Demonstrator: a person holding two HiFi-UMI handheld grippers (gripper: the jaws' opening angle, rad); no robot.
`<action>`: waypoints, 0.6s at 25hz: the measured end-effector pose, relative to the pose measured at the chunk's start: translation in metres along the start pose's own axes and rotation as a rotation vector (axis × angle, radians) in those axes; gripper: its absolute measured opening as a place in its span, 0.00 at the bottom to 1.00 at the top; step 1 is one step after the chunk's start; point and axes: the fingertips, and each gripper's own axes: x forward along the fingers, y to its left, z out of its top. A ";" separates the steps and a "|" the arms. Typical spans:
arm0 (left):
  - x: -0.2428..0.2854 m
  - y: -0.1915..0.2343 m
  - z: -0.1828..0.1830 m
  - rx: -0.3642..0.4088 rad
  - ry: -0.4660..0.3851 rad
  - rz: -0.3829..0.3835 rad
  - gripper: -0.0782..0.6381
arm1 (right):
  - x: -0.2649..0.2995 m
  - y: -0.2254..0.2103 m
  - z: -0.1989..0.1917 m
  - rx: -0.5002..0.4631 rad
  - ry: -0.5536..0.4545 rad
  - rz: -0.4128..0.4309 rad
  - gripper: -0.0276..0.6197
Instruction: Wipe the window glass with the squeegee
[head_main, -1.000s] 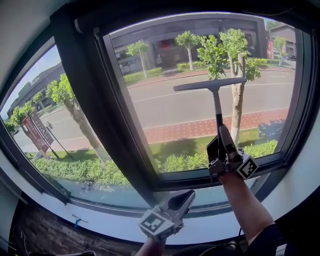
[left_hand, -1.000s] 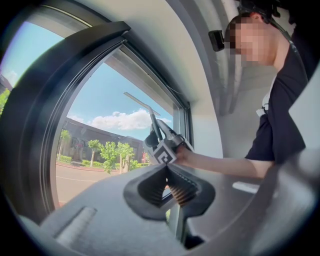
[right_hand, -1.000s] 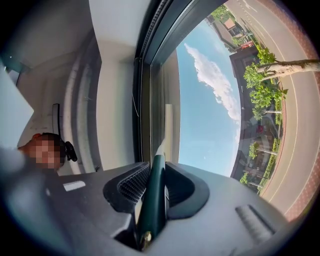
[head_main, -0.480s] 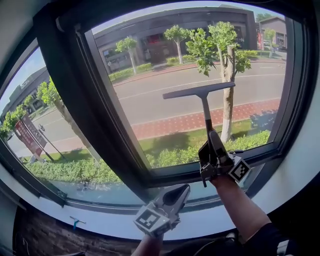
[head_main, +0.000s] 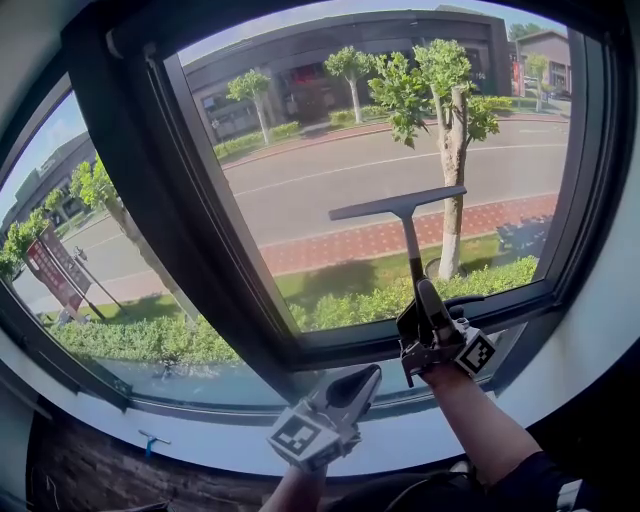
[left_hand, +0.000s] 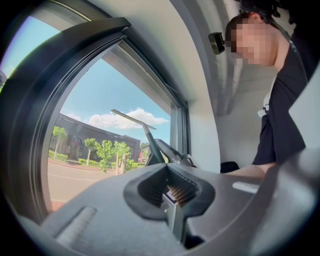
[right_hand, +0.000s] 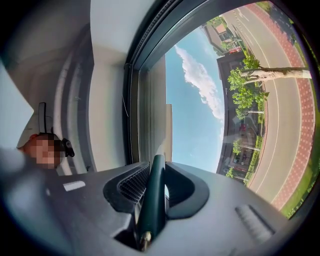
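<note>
One squeegee (head_main: 398, 208), handle clamped in right tongs (head_main: 424, 300); left tongs (head_main: 368, 377) closed, empty; street sign (head_main: 50, 270) illegible.

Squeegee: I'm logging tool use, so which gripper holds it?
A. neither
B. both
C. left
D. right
D: the right gripper is shut on the handle of the squeegee, while the left gripper is shut with nothing in it.
</note>
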 end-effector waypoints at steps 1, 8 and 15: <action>0.000 -0.001 0.000 0.000 0.001 0.000 0.11 | -0.003 -0.001 -0.001 0.001 0.000 -0.006 0.20; -0.004 0.003 -0.002 -0.008 0.004 0.014 0.11 | -0.030 -0.014 -0.009 0.019 0.004 -0.072 0.20; -0.004 0.002 -0.005 -0.014 0.009 0.009 0.11 | -0.053 -0.023 -0.019 0.065 -0.009 -0.144 0.19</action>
